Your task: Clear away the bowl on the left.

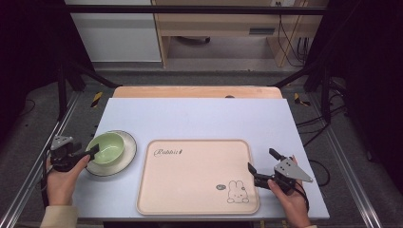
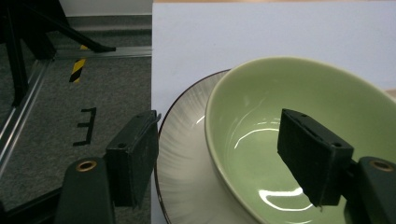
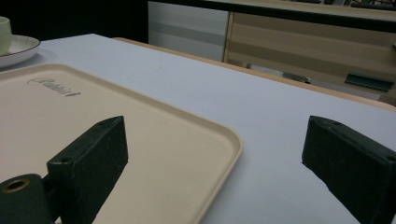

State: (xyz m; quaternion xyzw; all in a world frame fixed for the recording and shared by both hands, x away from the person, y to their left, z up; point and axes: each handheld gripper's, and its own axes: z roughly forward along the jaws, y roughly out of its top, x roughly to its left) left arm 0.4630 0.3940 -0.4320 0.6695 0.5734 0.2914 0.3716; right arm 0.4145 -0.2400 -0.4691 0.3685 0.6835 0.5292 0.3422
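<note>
Left claw (image 1: 91,152) straddles the green bowl's (image 1: 107,147) rim on its plate (image 1: 124,159).

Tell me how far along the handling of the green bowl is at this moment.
Early stage. Done: the left gripper has reached the glossy green ceramic bowl, straddling its rim, one jaw inside, one outside, pads not yet pressing. The bowl sits on the white ribbed plate. The right gripper waits open beside the beige rectangular tray. Left: gripping and lifting, probably onto that tray.
</note>
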